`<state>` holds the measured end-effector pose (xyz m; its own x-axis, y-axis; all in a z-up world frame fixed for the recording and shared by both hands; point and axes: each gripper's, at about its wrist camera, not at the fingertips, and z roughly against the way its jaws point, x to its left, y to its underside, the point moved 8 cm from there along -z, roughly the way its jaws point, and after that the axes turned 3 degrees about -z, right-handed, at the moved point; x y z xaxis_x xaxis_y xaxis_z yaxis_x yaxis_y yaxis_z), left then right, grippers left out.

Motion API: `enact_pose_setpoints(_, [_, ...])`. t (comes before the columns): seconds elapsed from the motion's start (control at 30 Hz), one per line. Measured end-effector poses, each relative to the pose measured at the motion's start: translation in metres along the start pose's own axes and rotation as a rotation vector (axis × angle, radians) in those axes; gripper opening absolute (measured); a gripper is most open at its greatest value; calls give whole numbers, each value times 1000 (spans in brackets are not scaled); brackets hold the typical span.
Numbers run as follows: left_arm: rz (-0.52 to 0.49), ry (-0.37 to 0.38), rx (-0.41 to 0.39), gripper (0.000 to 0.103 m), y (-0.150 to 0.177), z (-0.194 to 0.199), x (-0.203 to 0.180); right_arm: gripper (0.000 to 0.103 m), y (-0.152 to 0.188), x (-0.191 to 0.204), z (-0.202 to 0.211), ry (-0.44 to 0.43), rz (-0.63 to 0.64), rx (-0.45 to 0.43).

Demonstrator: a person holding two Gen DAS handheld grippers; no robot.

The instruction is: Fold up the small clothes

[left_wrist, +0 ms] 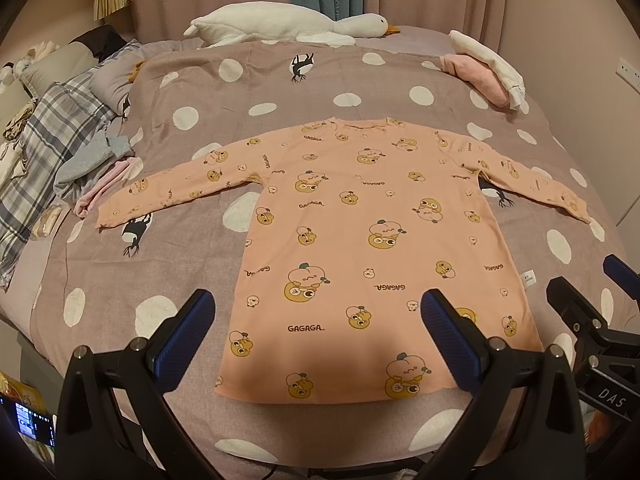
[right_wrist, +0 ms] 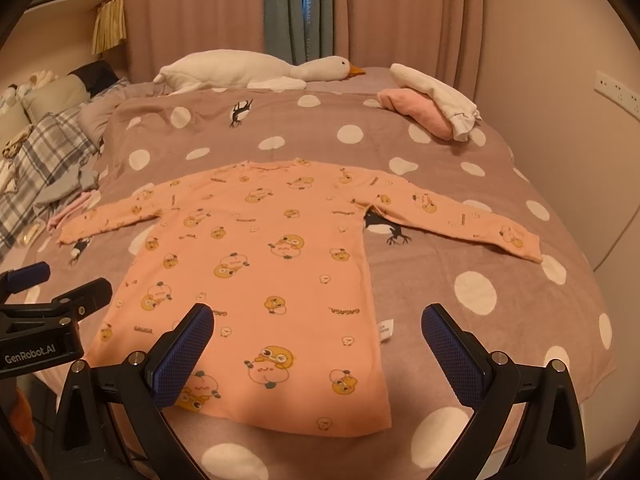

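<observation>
A small peach long-sleeved shirt (left_wrist: 360, 216) (right_wrist: 256, 264) with cartoon prints and "GAGAGA" lettering lies flat on the bed, both sleeves spread out sideways, hem toward me. My left gripper (left_wrist: 316, 304) hovers open above the hem's left part, nothing between its blue-padded fingers. My right gripper (right_wrist: 318, 320) is open too, over the hem's right side near the white care label (right_wrist: 386, 330). In the left wrist view the right gripper (left_wrist: 616, 280) shows at the right edge; in the right wrist view the left gripper (right_wrist: 56, 284) shows at the left edge.
The bed has a mauve cover (left_wrist: 200, 92) with white dots. A white goose plush (left_wrist: 280, 26) lies at the far side. Folded pink and white clothes (left_wrist: 486, 70) sit far right. A grey and pink garment heap (left_wrist: 96, 168) and a plaid blanket (left_wrist: 44, 136) lie on the left.
</observation>
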<state>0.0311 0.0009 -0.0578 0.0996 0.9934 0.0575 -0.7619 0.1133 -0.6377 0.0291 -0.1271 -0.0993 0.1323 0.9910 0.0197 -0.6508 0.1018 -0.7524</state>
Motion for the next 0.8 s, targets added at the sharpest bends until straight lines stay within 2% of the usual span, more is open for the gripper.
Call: enact_pose_setpoints(0.8, [-3,7,15,103,2,-6,-4,103,1,0,-1,-3,-1,2])
